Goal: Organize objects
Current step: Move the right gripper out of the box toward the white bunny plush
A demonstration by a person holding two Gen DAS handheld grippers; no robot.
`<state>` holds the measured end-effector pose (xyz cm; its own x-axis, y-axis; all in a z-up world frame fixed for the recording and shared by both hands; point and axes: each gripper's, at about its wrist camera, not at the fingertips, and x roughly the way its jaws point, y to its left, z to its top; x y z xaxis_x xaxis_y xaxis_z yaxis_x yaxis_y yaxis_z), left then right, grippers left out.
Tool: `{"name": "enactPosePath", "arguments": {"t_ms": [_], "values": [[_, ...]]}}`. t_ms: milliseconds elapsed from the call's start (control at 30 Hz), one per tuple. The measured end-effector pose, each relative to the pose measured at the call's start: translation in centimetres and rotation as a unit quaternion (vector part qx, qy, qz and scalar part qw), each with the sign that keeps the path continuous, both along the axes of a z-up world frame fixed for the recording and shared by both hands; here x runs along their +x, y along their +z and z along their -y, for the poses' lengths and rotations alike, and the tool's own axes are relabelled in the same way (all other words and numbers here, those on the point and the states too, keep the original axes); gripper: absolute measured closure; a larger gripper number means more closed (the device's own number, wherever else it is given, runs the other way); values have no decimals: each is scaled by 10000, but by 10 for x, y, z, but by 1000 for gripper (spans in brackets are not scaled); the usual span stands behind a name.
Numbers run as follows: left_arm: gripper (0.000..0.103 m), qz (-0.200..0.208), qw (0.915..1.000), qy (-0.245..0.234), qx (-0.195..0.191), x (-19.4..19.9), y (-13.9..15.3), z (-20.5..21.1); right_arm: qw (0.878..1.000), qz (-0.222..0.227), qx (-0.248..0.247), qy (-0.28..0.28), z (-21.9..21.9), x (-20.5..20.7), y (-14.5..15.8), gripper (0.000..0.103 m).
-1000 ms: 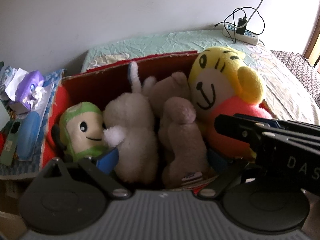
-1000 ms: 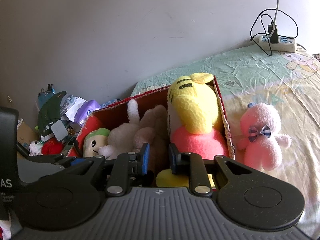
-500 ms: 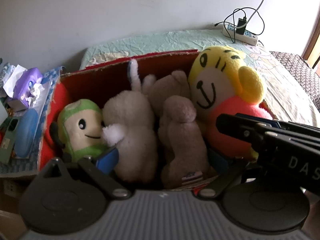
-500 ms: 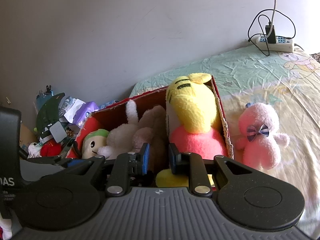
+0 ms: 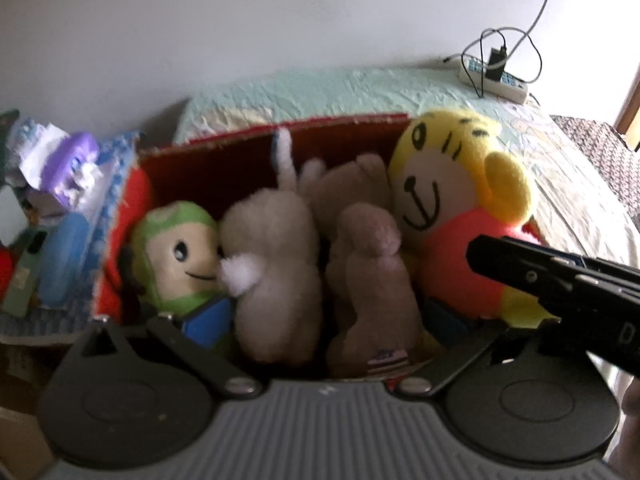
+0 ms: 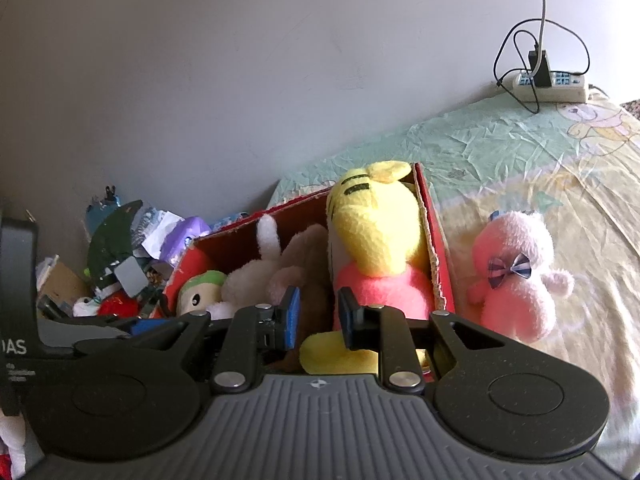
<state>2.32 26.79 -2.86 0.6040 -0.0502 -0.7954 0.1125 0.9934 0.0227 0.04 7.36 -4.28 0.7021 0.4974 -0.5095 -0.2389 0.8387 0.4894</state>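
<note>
A red cardboard box [image 5: 344, 128] on the bed holds a green-hooded doll [image 5: 180, 256], a cream plush [image 5: 276, 264], a brown plush [image 5: 372, 280] and a yellow tiger plush in pink [image 5: 452, 200]. My left gripper [image 5: 324, 320] is open wide at the box's near edge, fingers beside the cream and brown plush. My right gripper [image 6: 318, 322] stands above the box's near end, jaws slightly apart and empty. The box [image 6: 436, 240] and tiger [image 6: 376, 216] also show in the right wrist view. A pink plush with a bow [image 6: 516, 272] lies on the bed right of the box.
A power strip with cables [image 6: 552, 84] sits at the bed's far end by the wall. Left of the box is clutter: a purple tissue pack [image 5: 72, 168], a blue case [image 5: 64, 256], papers and small items [image 6: 116, 248]. The right gripper's body [image 5: 560, 280] crosses the left wrist view.
The left gripper has drifted a little back and down from the box and its view is blurred. The right gripper has hardly moved. The toys stay put.
</note>
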Motion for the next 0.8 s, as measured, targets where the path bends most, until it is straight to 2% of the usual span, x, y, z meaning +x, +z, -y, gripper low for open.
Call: {"name": "enactPosePath", "arguments": {"t_ms": [100,367,800], "values": [[1,124,9997,84,193,-3,6,5,9998,-17,77,186,4,2,1,79],[1,119,9976,605,326,-16,14,12,9969,-53,247,744,23,6,7,79],[1,210,9884,1460,369,-50,35,48,9869,-47,337,1577,62,7,11,79]]}}
